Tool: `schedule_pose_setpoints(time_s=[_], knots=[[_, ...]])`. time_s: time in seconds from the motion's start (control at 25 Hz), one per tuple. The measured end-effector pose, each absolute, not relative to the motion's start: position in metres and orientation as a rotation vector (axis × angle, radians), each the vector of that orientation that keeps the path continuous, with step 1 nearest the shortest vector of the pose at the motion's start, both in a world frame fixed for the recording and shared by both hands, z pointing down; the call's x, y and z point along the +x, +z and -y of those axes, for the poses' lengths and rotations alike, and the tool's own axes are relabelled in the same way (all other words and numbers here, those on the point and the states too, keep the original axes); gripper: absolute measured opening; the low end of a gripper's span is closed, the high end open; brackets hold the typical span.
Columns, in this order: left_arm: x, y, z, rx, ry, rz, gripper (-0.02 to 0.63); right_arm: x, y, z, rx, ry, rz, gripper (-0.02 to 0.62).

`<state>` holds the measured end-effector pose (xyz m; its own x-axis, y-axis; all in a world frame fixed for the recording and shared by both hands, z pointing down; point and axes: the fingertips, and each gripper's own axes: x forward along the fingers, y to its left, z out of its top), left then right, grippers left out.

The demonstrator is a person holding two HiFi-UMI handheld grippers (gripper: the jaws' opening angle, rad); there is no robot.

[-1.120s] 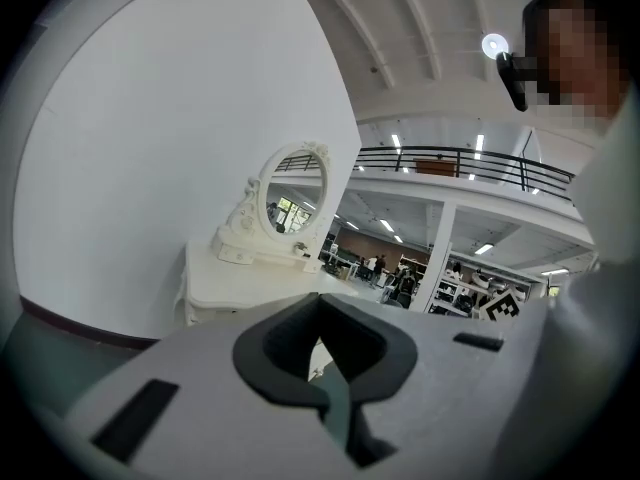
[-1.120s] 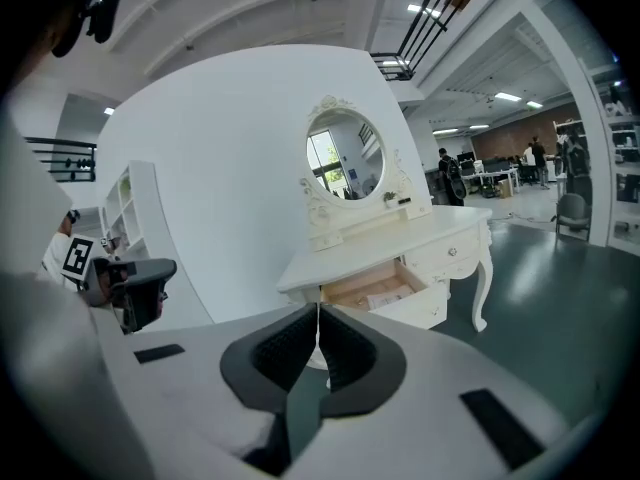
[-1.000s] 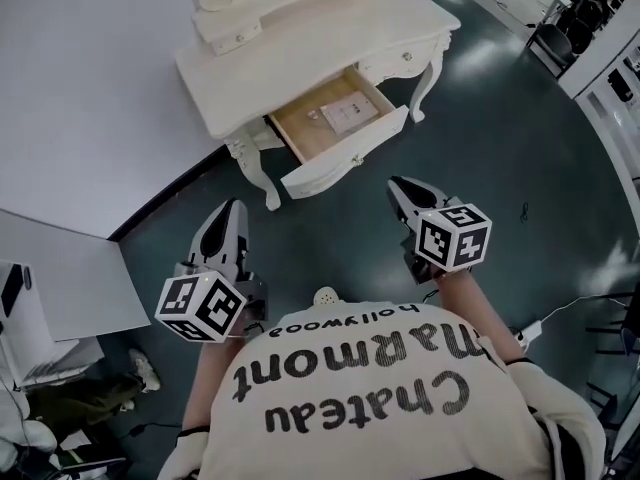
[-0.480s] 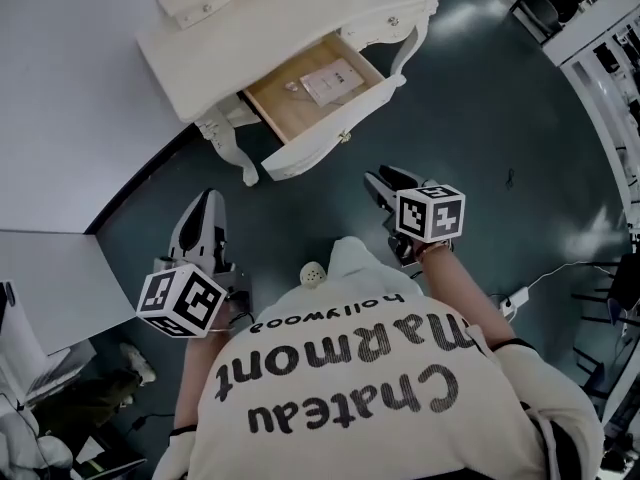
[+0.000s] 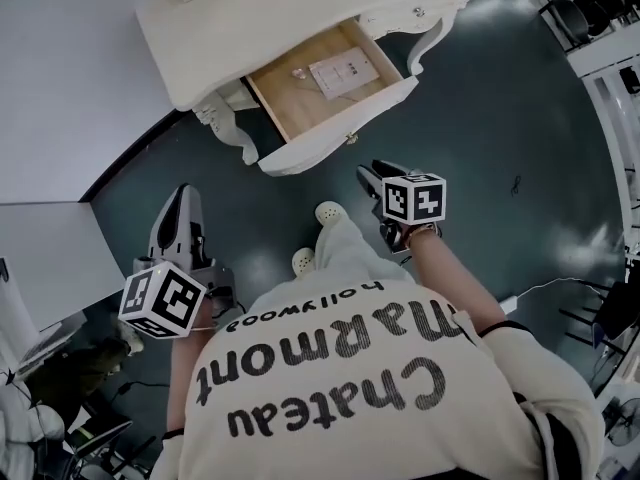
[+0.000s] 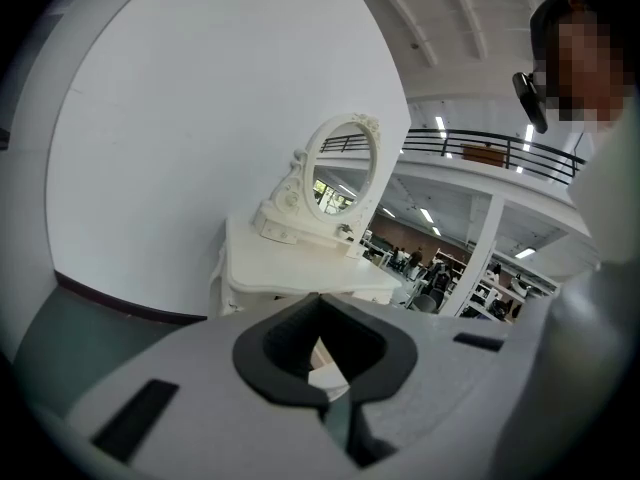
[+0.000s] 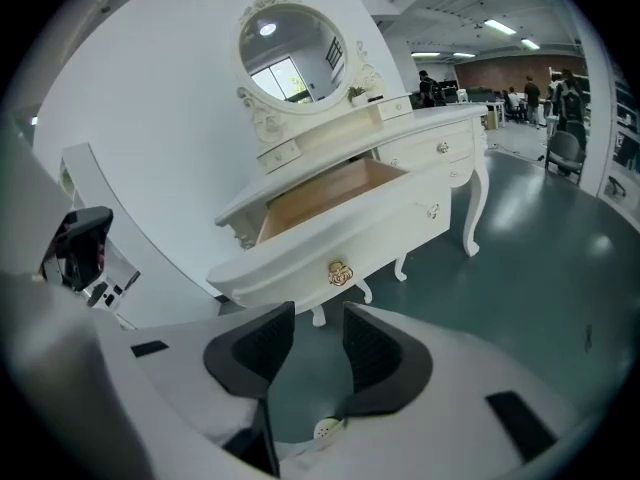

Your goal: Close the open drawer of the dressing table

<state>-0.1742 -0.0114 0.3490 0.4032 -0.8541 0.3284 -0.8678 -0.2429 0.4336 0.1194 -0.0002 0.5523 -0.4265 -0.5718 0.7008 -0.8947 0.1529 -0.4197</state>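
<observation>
The white dressing table (image 5: 280, 18) stands against the wall with its drawer (image 5: 340, 133) pulled out. The wooden inside holds a printed card (image 5: 345, 71). My right gripper (image 5: 368, 173) hovers over the floor just short of the drawer front, not touching it. In the right gripper view the drawer front (image 7: 400, 233) and its gold knob (image 7: 337, 273) lie just beyond my right gripper (image 7: 318, 313). Its jaws have just been opening and stand apart with nothing between them. My left gripper (image 5: 180, 190) hangs lower left, away from the table. Seen from its own camera, the left gripper (image 6: 320, 298) has its tips together.
The table's oval mirror (image 7: 290, 53) rises behind the drawer. The person's shoes (image 5: 330, 211) stand on the dark green floor between the grippers. A white panel (image 5: 45, 268) lies at the left, a cable (image 5: 545, 290) at the right. Chairs (image 7: 570, 148) stand far back.
Both grippers have sunk lower, and the right one has drawn closer to the drawer front. The person's legs and shoes have come into sight. The drawer stays open.
</observation>
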Motion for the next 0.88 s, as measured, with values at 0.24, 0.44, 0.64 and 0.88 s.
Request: schedule_pose_setpoints(time_s=[0.24,0.44,0.64,0.88], knots=[[-0.178,0.344,0.032,2.054,0.022,1.544,0.008,0.123,0.573,0.033,1.286,1.15,2.022,0.17],[-0.179,0.341,0.043,2.015,0.007,1.598,0.008,0.124,0.581,0.055,1.21,1.117,2.011,0.17],[-0.181,0.34,0.052,1.985,0.004,1.638,0.008,0.114,0.592,0.069,1.103,1.07,2.007,0.172],[-0.195,0.342,0.051,1.937,0.003,1.692,0.008,0.107,0.604,0.076,1.036,1.028,1.967,0.175]])
